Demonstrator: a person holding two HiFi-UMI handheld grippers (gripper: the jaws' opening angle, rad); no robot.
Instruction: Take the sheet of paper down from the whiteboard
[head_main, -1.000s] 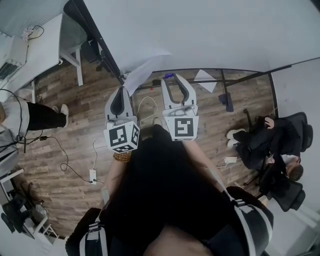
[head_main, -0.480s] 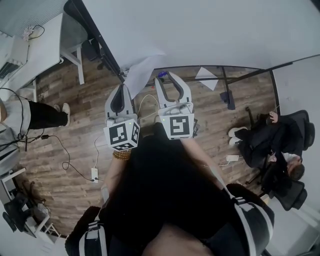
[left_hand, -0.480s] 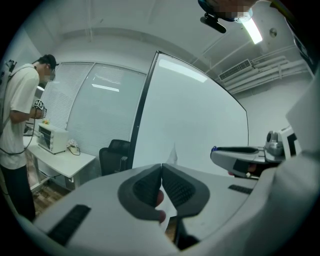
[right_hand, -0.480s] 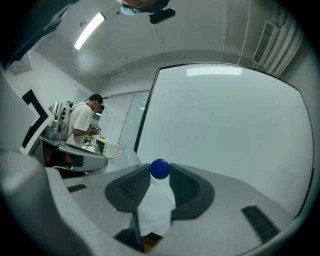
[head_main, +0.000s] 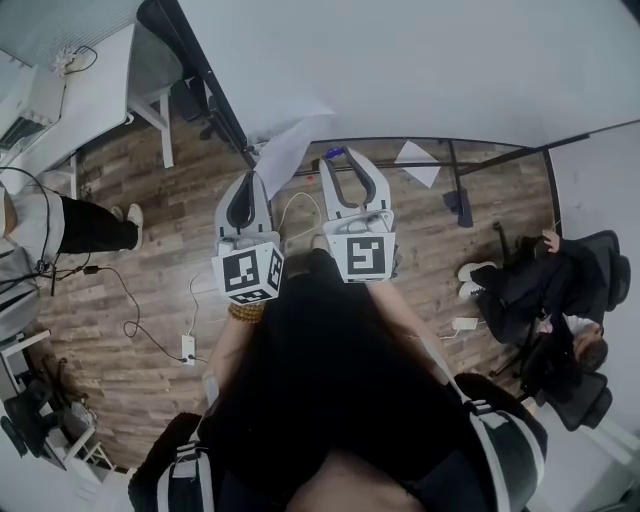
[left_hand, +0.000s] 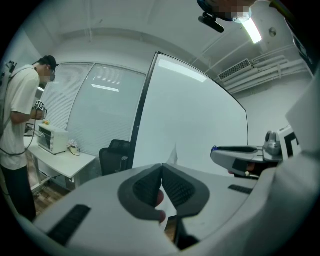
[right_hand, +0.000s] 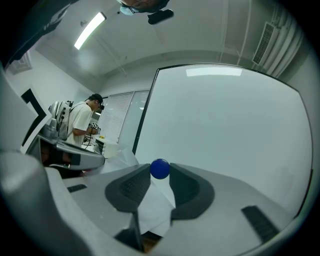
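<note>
Because the sheet of paper (head_main: 288, 140) hanging at the whiteboard (head_main: 420, 60) looks light, limp and easily torn, the left hand-held gripper (left_hand: 161, 179) pinches its edge; the right hand-held gripper (right_hand: 160, 176) clasps the blue magnet (right_hand: 159, 168).

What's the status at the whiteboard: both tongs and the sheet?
Left tongs shut on sheet of paper. Right tongs shut on blue ball at sheet's top. Sheet curling off whiteboard. No obstruction seen.

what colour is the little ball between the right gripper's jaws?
Blue. The ball shows best in the right gripper view.
</note>
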